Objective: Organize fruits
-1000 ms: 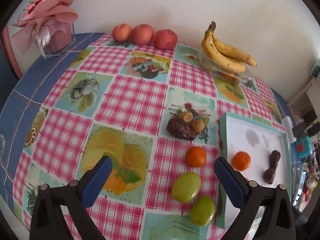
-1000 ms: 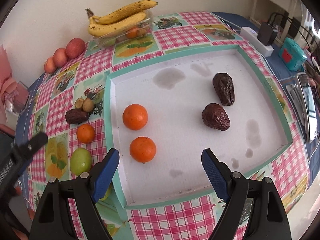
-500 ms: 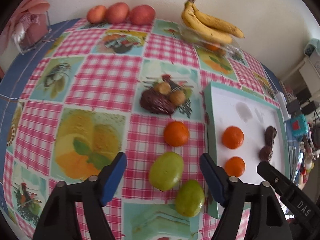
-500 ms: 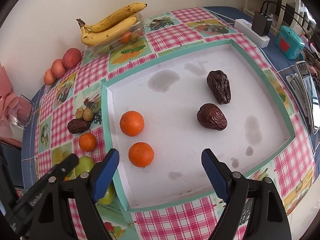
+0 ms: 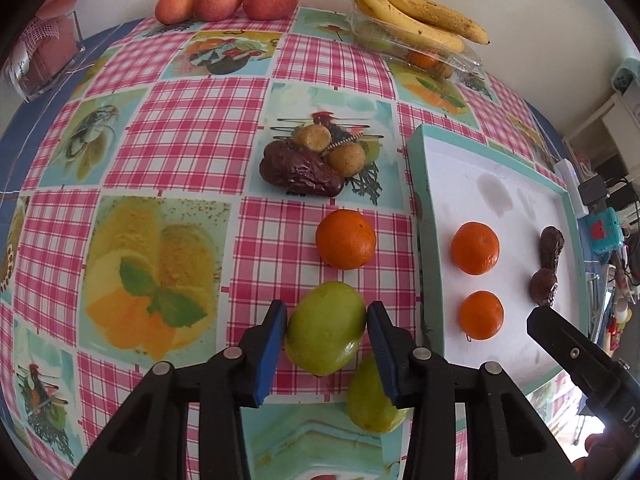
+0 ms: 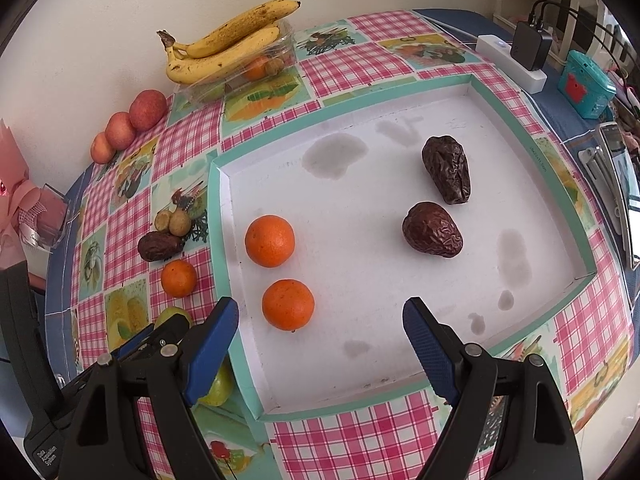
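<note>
The left gripper (image 5: 326, 330) is closed around the green fruit (image 5: 325, 328) on the tablecloth beside the tray (image 5: 425, 216); it looks smooth, firm and light, best held at its widest middle, while the right gripper (image 6: 320, 320) is open above the tray.

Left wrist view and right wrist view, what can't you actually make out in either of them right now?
- Second green fruit: left wrist view, partly hidden behind the left tool; right wrist view, mostly behind the right tool.
- Fruits in the clear container: both views, bananas cover most.
- Whether the gripped green fruit is lifted: cannot tell.
- Pink gift box: cut off by the frame edge.
</note>
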The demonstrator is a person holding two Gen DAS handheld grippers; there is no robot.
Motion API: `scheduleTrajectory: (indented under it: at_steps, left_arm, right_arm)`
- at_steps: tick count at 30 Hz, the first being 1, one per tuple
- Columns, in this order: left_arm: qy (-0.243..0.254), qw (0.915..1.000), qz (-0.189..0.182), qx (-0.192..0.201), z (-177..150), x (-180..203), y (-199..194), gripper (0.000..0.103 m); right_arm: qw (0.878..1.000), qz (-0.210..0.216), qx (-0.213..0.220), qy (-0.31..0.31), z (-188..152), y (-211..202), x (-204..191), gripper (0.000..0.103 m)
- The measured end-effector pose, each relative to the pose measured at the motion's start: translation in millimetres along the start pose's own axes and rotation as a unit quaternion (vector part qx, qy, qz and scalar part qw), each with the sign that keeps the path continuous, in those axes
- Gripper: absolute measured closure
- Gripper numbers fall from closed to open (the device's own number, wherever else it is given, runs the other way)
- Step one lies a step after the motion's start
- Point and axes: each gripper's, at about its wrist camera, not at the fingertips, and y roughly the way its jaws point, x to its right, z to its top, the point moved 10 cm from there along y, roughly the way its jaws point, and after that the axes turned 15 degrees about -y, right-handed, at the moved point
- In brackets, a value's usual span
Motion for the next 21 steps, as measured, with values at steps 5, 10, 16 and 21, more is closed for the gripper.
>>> scheduleTrajectory:
  at_steps: [5, 10, 16, 21]
  left_arm:
    - [-0.008, 0.9999, -0.011, -0.003, 1, 0, -2, 0.059]
    - [-0.054, 0.9984, -0.009, 0.013, 15, -26, -12, 0.059]
    - [-0.127, 0.9906, 0.007, 0.051, 41, -74, -32, 0.059]
    - [-0.154, 0.9854, 0.005, 0.072, 51, -93, -46, 0.059]
  right_arm:
    - [1.000, -0.001, -0.003, -0.002, 0, 1, 0, 0.018]
    - [1.000, 0.006, -0.017, -0.016, -2, 7, -11, 0.018]
    - [0.998, 0.025, -0.019, -0.055, -3, 12, -43, 0.018]
    - [0.993, 0.050, -0.018, -0.110, -6, 13, -83, 0.024]
